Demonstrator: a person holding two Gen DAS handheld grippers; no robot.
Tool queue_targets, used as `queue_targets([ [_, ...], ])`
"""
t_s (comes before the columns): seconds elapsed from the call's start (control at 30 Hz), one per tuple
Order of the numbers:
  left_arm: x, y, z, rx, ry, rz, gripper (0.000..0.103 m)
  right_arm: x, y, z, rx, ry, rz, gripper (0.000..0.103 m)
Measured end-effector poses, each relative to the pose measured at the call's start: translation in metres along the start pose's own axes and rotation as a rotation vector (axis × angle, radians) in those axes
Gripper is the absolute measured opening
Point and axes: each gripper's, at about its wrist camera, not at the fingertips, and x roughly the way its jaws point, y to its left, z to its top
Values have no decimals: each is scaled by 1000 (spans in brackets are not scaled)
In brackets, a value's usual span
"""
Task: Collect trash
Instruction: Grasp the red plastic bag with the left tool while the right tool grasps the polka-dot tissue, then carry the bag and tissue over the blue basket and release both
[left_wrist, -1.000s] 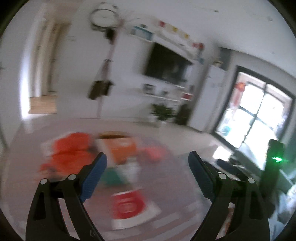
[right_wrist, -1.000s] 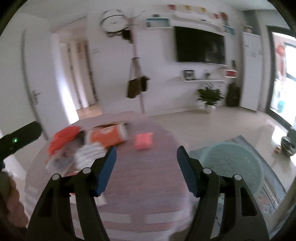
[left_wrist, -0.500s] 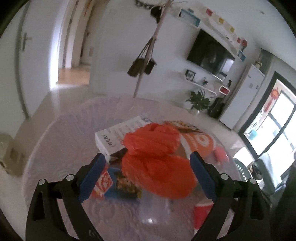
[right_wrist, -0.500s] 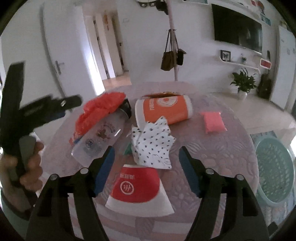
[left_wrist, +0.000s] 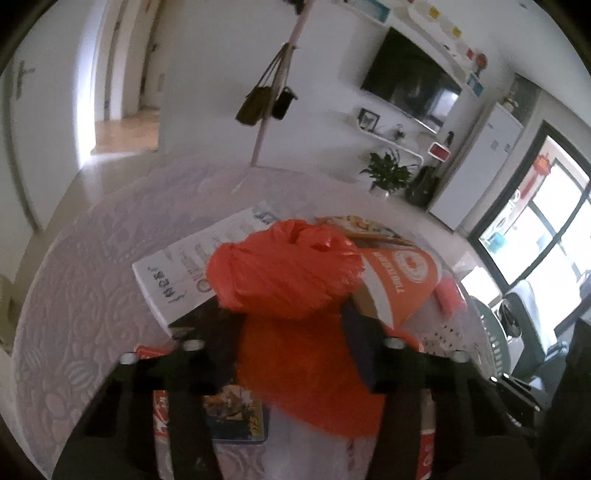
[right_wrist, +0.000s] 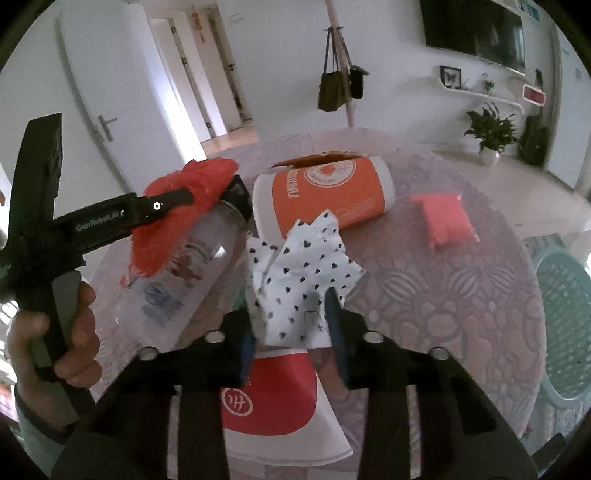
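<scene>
A crumpled red plastic bag (left_wrist: 288, 295) lies on the round table; my left gripper (left_wrist: 291, 354) is closed around its lower part, and it shows too in the right wrist view (right_wrist: 177, 218). My right gripper (right_wrist: 291, 332) is shut on a white crumpled paper with black hearts (right_wrist: 295, 280). Around them lie an orange paper cup (right_wrist: 325, 195) on its side, a clear plastic bottle (right_wrist: 184, 273), a red-and-white cup (right_wrist: 273, 402), a pink packet (right_wrist: 443, 221) and a white box (left_wrist: 184, 266).
A teal laundry-style basket (right_wrist: 565, 306) stands on the floor right of the table (right_wrist: 443, 314). A colourful flat packet (left_wrist: 236, 413) lies under my left gripper. A coat stand (right_wrist: 343, 74) and a potted plant (right_wrist: 487, 133) stand behind the table.
Both grippers moved down onto the table and closed: the left onto the red bag, the right onto the heart-print paper.
</scene>
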Motion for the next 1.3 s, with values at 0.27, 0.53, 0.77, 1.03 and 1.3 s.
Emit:
queue_targets([
  [0.27,-29,-21,1,64,-103,-30,35,-20,-14,-2,22,-67,-16,3],
  [0.53,-64,-65,2,138,-204,-98,35,-66,-36,8,28,-196,-58,3],
  [0.77,-77,-127,-2,225,-255,-180,35,-108,-64,11,37,-288,-145,3],
  [1.03,-61,-209,-14,323,-252,-270,35,-160,-124,8,90,-385,-276,3],
  [1.3,-19,-277,-26,370,-173,-346,35,-190,-207,-11,211,-410,-381,3],
])
